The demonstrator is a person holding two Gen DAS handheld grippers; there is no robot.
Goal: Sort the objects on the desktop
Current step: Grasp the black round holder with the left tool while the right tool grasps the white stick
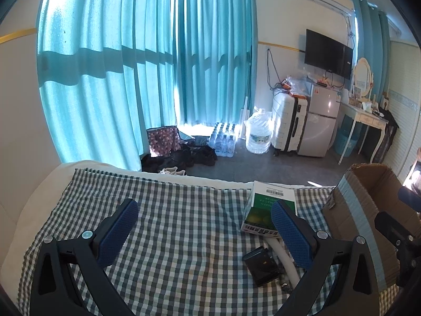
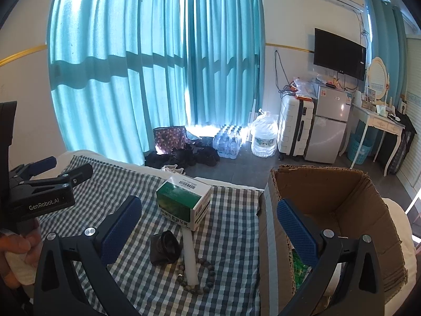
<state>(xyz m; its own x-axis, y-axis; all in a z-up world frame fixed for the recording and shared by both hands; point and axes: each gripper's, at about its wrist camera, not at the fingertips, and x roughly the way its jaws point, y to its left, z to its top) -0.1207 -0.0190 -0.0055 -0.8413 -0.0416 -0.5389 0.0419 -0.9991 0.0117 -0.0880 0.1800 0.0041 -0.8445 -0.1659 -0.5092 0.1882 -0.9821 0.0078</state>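
Note:
On the checked cloth (image 2: 226, 226) lie a green and white box (image 2: 184, 200), a black lens-like object (image 2: 165, 247), a white tube (image 2: 190, 255) and a bead bracelet (image 2: 208, 284) around the tube's near end. In the left wrist view the box (image 1: 265, 205), the black object (image 1: 261, 266) and the tube (image 1: 282, 259) sit beside the right finger. My left gripper (image 1: 204, 226) is open and holds nothing; it also shows at the left edge (image 2: 39, 173). My right gripper (image 2: 209, 225) is open over the items, its right finger at the cardboard box (image 2: 339, 210).
The cardboard box (image 1: 368, 202) stands open on the right of the cloth with something green inside. Beyond the bed edge are shoes (image 2: 184, 155), bottled water (image 2: 229, 142), a big jug (image 2: 264, 138), a suitcase (image 2: 294, 129) and a small fridge (image 2: 330, 121).

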